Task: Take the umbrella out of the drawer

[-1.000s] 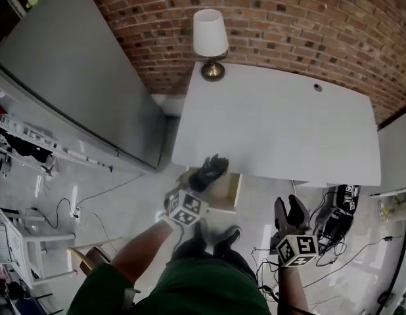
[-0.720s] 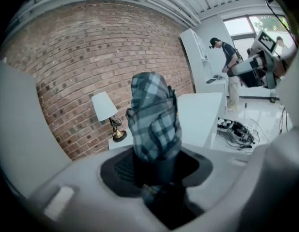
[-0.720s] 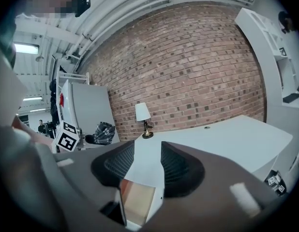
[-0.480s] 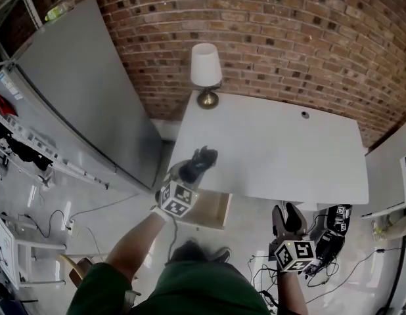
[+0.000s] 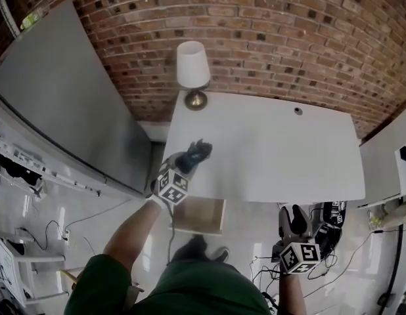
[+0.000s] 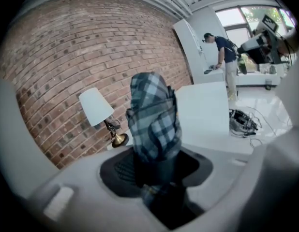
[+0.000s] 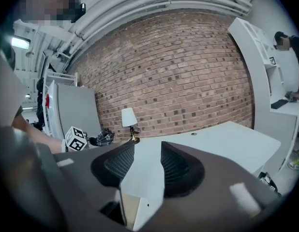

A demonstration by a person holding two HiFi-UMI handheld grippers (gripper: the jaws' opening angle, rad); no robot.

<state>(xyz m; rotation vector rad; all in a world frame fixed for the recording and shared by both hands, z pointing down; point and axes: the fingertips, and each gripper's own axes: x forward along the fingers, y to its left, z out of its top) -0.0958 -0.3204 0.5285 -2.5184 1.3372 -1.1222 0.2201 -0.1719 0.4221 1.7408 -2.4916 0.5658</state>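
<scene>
My left gripper (image 5: 188,161) is shut on a folded blue plaid umbrella (image 5: 198,153) and holds it just above the front left part of the white table (image 5: 275,156). In the left gripper view the umbrella (image 6: 154,115) sticks out forward between the pads of that gripper (image 6: 156,161). Below it the wooden drawer (image 5: 200,216) hangs open under the table's front edge. My right gripper (image 5: 295,218) is lower, in front of the table's right part. Its jaws (image 7: 143,161) stand open with nothing between them. From there the umbrella (image 7: 105,137) shows at the left.
A lamp (image 5: 192,71) with a white shade stands at the table's back left corner against the brick wall. A tall grey panel (image 5: 58,110) stands to the left. Cables and gear (image 5: 334,222) lie on the floor at the right. A person (image 6: 222,57) stands far off.
My left gripper has carried the umbrella up and away from the open drawer to above the table's front left part. The right gripper has risen a little.
</scene>
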